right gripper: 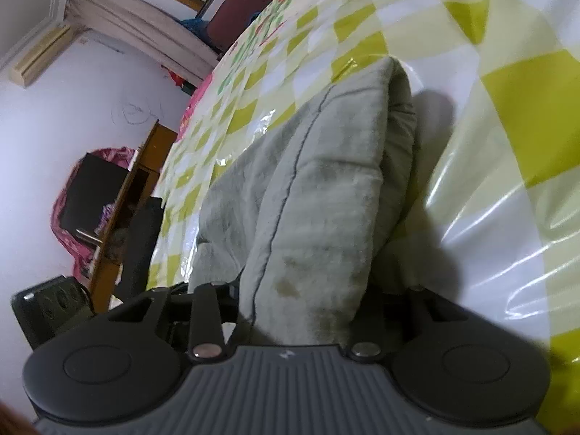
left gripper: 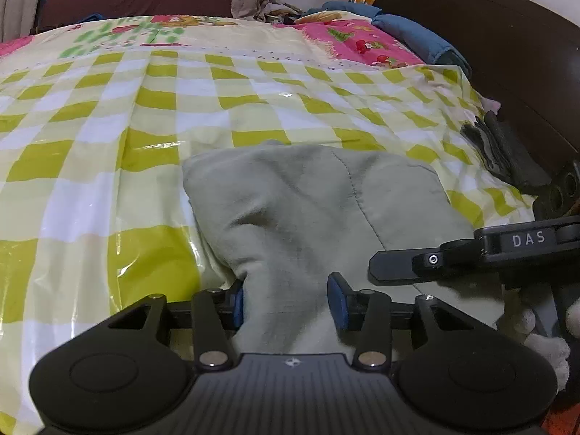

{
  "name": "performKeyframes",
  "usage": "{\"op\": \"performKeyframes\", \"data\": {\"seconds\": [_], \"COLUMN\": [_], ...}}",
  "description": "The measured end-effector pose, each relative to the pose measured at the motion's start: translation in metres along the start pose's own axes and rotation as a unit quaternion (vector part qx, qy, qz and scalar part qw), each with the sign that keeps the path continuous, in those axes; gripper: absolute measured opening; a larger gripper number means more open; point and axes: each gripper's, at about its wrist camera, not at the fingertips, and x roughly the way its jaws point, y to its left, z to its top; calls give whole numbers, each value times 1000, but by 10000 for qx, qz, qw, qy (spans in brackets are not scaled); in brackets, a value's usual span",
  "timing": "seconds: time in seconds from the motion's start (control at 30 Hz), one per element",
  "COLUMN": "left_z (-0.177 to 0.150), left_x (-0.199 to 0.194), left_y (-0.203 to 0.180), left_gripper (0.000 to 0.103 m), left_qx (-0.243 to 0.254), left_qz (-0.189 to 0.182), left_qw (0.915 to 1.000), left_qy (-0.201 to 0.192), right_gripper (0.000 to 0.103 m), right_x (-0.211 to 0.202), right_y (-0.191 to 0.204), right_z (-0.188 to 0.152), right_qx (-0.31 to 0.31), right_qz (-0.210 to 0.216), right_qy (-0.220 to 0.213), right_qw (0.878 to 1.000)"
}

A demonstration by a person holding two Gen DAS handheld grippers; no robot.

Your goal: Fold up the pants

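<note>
Gripping the pants (left gripper: pixel 308 199) in both grippers, left (left gripper: pixel 286 302) and right (right gripper: pixel 308 311) each clamped on bunched cloth, you should lift evenly, keeping edges aligned.

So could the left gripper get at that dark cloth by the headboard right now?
Probably not as things stand: the left gripper has the pants between its fingers, and the right gripper sits between it and the dark cloth.

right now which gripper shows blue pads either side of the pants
The left gripper: its blue pads flank a bunch of the grey-green pants. The right gripper's fingertips are buried under the cloth.
</note>
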Motion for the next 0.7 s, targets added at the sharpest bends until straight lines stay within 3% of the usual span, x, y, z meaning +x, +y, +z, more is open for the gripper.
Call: {"op": "performKeyframes", "data": {"seconds": [0.1,0.23,0.43,0.7], "left_z": [0,-1,0,2], "left_x": [7,4,-4,-16], "left_y": [-1,-5,0,13], "left_gripper": [65,65,47,54], "left_qx": [-7,119,-55,-60], "left_qz": [36,123,99,409], "left_qw": [10000,9998,9998,9989], "left_qy": [50,-39,-163,-222], "right_gripper": [41,39,34,43], "right_x": [1,-2,-2,-21], "right_y": [-1,1,14,19], "right_z": [-1,-1,-4,-3], "right_qx": [-47,-97,-330,-357], "right_qz": [-72,-102,-332,-676], "right_qy": [5,-13,-79,-376], "right_qw": [10000,9999,9989,9964]}}
